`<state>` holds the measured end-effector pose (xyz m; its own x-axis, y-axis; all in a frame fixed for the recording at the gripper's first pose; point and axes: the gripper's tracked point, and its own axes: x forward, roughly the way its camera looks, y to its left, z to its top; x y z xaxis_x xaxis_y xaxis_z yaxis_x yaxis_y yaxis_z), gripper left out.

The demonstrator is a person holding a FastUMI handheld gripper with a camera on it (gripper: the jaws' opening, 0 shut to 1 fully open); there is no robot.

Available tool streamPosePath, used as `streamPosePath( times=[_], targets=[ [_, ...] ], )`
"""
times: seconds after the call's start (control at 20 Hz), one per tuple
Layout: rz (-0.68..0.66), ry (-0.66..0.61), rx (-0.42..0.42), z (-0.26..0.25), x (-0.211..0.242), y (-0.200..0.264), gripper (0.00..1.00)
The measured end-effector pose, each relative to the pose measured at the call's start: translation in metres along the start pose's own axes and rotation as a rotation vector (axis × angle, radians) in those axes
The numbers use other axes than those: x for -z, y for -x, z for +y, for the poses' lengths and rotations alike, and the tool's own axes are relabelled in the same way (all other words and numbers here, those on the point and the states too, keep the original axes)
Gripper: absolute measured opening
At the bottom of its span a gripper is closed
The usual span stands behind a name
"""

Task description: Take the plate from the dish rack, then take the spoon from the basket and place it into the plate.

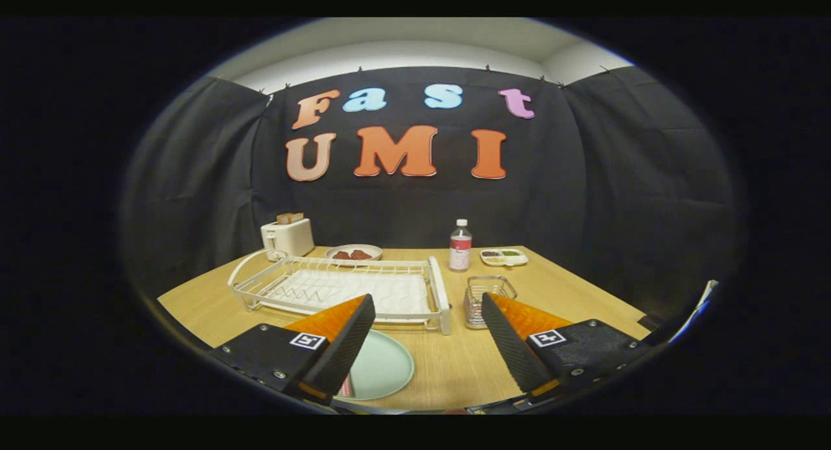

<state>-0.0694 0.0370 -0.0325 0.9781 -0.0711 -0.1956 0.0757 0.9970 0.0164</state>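
Note:
A pale green plate lies flat on the wooden table, in front of the white dish rack, partly hidden by my left finger. A small striped thing rests at the plate's edge beside that finger; I cannot tell what it is. No dishes stand in the rack. The small wire basket stands just right of the rack, behind my right fingertip, and I see no spoon in it. My gripper is open above the table, nothing between its fingers.
At the back of the table stand a white toaster, a plate of food, a bottle with a red label and a small divided dish. The table's right edge runs beyond the basket.

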Motion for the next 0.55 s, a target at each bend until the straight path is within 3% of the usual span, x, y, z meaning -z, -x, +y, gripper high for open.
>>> streamPosePath(
  times=[0.2,0.55],
  targets=[
    [-0.032,-0.038,0.067,-0.033,-0.016,-0.006,0.98],
    [-0.006,-0.061,0.137,-0.067,0.002,-0.015,0.98]
  ],
)
